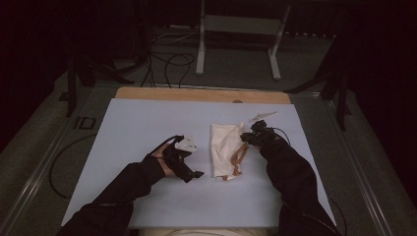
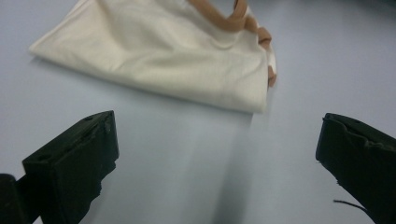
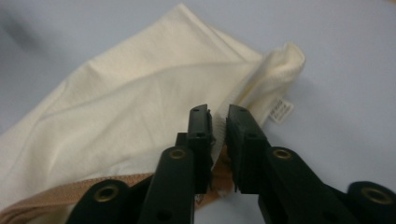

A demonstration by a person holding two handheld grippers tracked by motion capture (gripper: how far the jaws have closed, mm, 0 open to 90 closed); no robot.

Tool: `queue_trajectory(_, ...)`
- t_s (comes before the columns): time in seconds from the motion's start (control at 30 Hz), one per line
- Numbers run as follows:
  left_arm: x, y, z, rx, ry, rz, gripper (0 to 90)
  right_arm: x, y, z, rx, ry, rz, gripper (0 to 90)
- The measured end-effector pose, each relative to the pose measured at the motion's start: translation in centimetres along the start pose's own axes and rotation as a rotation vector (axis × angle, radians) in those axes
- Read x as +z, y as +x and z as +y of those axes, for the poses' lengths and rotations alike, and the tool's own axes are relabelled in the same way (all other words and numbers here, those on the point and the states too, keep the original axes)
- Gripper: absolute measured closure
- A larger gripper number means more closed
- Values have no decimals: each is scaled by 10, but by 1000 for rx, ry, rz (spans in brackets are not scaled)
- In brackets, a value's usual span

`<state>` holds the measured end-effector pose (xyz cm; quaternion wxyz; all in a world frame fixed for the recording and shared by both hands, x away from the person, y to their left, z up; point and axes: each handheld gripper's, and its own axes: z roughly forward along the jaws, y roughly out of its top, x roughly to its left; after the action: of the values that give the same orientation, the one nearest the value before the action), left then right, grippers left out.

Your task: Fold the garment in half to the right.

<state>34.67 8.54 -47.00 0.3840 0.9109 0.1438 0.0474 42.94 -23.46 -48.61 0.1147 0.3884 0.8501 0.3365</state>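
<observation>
While the cream tote bag [image 1: 223, 147] lies flat near mid-table w/ its tan straps [image 1: 239, 156] trailing off toward 5 o'clock, we judge the work (likely folding or straightening it) as barely begun; no fold made yet, cloth rumpled. Our right gripper [image 3: 219, 122] sits at the bag's 3 o'clock edge, jaws drawn nearly together and pinching the hem [image 3: 223, 140] of the fabric beside the small sewn label [image 3: 280, 112]; so the first grab looks done. In the high view that right gripper [image 1: 252, 136] is at the bag's upper right corner, approx 1 o'clock of the bag's centre. Our left gripper [image 2: 215, 154] is apart, jaws wide w/ nothing between them, bare pale blue table [image 2: 187, 177] under it; the bag [image 2: 159, 56] is ahead at 12 o'clock, near but not touched. From above the left gripper [image 1: 183, 157] is at 9 o'clock of the bag, a gap between them. Left to do, in our view: get a 2nd grip on the near edge, then lift, fold or smooth, and tidy the straps.
</observation>
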Motion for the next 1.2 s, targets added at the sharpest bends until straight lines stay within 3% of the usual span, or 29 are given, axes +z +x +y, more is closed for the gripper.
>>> queue_trajectory(0.17,-7,-1,-16,-49,-26,15,0,-2,-5,-9,27,-1,-14,872)
queue_trajectory(0.33,-19,-3,-41,-92,-53,72,0,-4,-11,-19,49,8,-28,871)
queue_trajectory(0.53,-31,-7,-62,-136,-90,80,0,-2,-15,-29,84,26,-20,852)
queue_trajectory(0.77,-38,-12,-81,-153,-90,114,0,-1,-19,-34,93,40,-39,868)
queue_trajectory(0.87,-42,-16,-91,-163,-99,136,0,-9,-25,-25,99,-1,-58,785)
queue_trajectory(0.97,-44,-19,-95,-167,-102,148,0,-13,-27,-17,107,-22,-68,763)
queue_trajectory(1.0,-46,-20,-98,-171,-105,154,0,-16,-30,-7,113,-50,-72,747)
queue_trajectory(1.2,-49,-21,-107,-176,-100,170,0,-5,-32,17,131,-60,-61,674)
